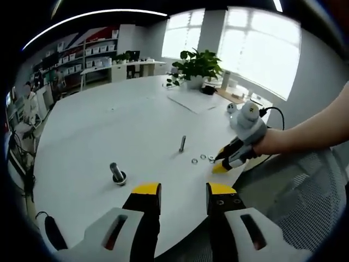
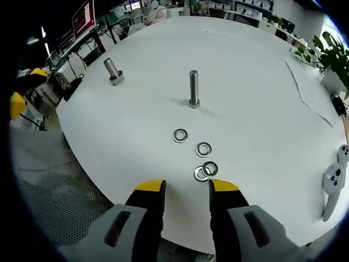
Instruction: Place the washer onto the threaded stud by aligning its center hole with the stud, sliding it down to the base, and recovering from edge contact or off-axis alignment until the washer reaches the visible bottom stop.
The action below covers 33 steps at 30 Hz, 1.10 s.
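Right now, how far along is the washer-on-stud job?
Nothing done: the threaded stud stands bare. Four washers lie on the table, two overlapping. In hand: right gripper open just short of them, holding nothing. Left gripper open, idle. Left: pick, align, slide down.

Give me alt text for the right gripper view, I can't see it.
The right gripper, jaws open and empty, hovers just short of four loose washers on a white table. Beyond them an upright threaded stud stands bare, with a thicker bolt farther left.
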{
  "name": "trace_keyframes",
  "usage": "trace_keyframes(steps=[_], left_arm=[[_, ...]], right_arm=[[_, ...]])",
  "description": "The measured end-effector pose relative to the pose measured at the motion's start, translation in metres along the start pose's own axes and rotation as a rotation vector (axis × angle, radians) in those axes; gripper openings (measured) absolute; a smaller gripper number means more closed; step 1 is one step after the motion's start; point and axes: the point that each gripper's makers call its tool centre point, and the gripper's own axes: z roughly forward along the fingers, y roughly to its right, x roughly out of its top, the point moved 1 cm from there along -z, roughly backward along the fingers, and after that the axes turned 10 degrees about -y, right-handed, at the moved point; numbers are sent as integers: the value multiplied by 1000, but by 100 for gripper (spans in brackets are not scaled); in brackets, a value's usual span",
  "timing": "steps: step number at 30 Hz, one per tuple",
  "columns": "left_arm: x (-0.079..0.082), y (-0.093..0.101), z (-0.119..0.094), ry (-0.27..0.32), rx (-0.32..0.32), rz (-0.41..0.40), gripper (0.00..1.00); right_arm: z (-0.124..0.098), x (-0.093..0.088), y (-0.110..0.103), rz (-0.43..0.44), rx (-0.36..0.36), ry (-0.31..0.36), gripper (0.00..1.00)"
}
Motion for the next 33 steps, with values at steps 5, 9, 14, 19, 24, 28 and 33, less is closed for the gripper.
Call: trace_keyframes(steps=[5,9,14,19,24,28,33], left_arm=[[-2,0,1,-12,3,11,31],[-3,0,2,-18,3,16,31],[-5,1,2,-24,-1,15,30],[-6,2,2,-32,-1,19,30],[-5,2,2,-28,-2,21,30],[-6,1,2,-32,-2,22,29],[-6,1,1,-32,-2,23,29]], right_arm=[[0,5,0,-21,-3,25,34],[2,8,-2,-30,-5,33,34],[3,7,-9,-92,-10,29,29],[3,6,-11,-122,-14,21,26],[3,6,-9,-160,-25,-12,22],[4,6,-7,-219,-19,-86,20],[4,6,-6,-335,-9,-235,18]])
